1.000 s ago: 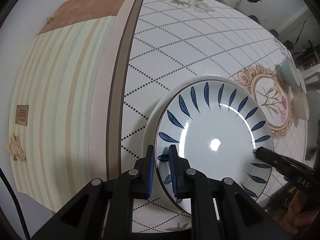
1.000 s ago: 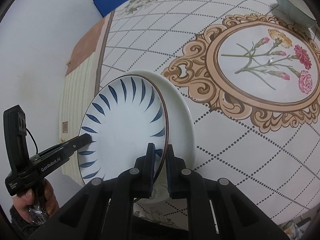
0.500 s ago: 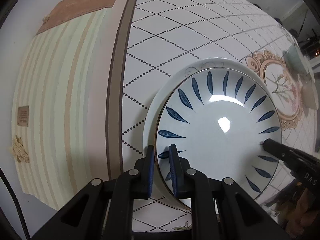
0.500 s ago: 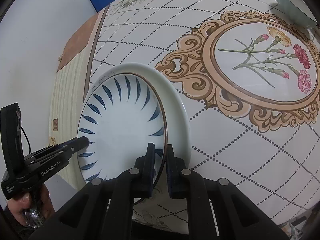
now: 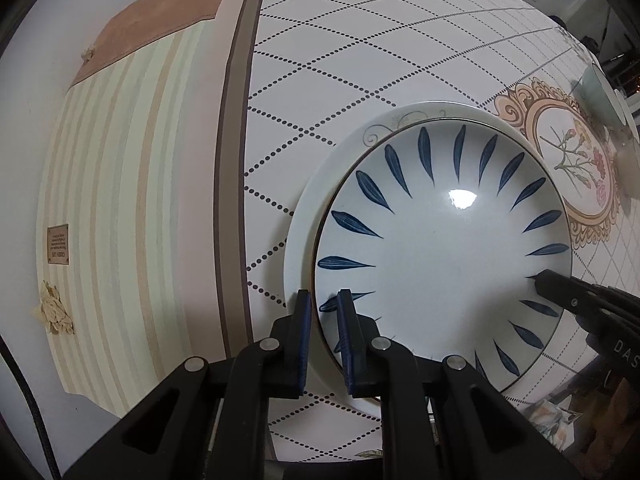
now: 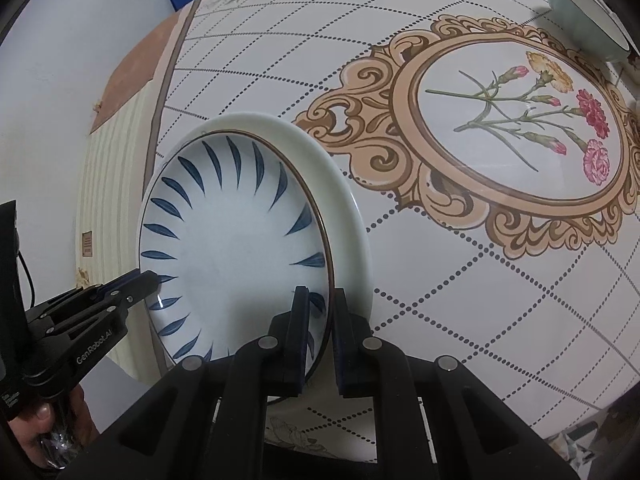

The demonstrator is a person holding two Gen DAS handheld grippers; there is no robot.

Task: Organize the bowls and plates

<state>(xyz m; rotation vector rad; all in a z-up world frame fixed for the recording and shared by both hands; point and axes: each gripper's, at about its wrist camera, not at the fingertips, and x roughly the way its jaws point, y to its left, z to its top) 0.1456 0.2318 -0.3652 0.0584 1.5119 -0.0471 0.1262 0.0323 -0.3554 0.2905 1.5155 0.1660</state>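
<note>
Stacking | left gripper point(image 5: 323, 312) and right gripper point(image 6: 319, 312) each clenched on opposite rims of blue-leaf plate point(image 5: 440, 248), balancing it level | directly above white plate point(image 6: 352, 216).

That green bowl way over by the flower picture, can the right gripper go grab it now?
Probably not yet: the right gripper is shut on the blue-leaf plate, and the green bowl sits far across the table.

Bare tablecloth point(image 6: 460, 280) beside both tongs; only a pale green bowl point(image 6: 584, 12) well beyond, at the far edge.
</note>
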